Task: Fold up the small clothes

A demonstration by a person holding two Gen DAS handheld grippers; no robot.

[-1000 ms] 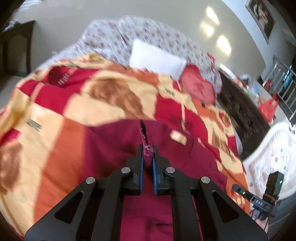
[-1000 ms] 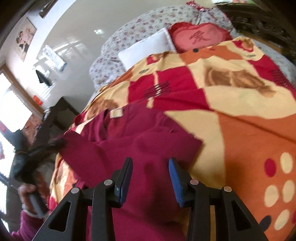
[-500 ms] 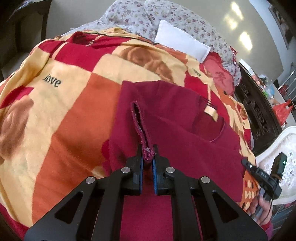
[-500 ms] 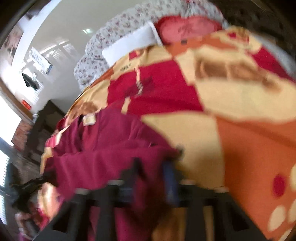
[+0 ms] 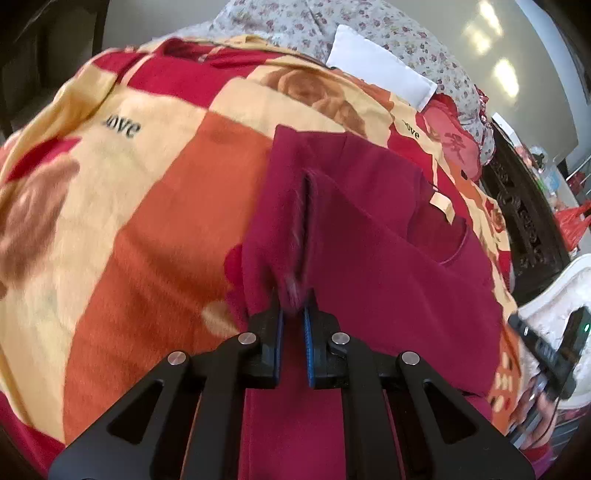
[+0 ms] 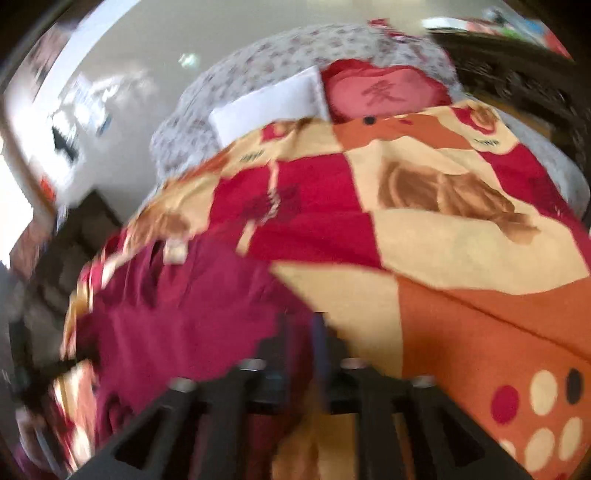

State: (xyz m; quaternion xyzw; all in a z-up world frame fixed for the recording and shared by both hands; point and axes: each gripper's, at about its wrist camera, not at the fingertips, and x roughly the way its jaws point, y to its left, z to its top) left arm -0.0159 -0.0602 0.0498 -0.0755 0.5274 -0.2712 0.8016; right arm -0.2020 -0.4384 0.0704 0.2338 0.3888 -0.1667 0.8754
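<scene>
A maroon garment (image 5: 369,258) lies spread on a red, orange and cream blanket (image 5: 147,221), its cream label (image 5: 443,206) facing up. My left gripper (image 5: 293,314) is shut on a raised fold of the garment's edge, which stands up as a narrow ridge ahead of the pads. In the blurred right wrist view, the right gripper (image 6: 304,339) sits at the maroon garment's (image 6: 184,314) right edge. Its jaws are opening but still stand narrow, with maroon cloth between them. The right gripper's body (image 5: 554,350) also shows at the far right of the left wrist view.
A white pillow (image 5: 380,81), a red heart cushion (image 6: 384,92) and a floral quilt (image 5: 295,22) lie at the bed's head. Dark carved wooden furniture (image 5: 524,221) stands along the bed's right side. The blanket (image 6: 443,240) stretches bare to the right of the garment.
The left gripper has come down with its fold, and the garment now lies flatter on the blanket. The right jaws went from wide apart to narrow around the garment's edge.
</scene>
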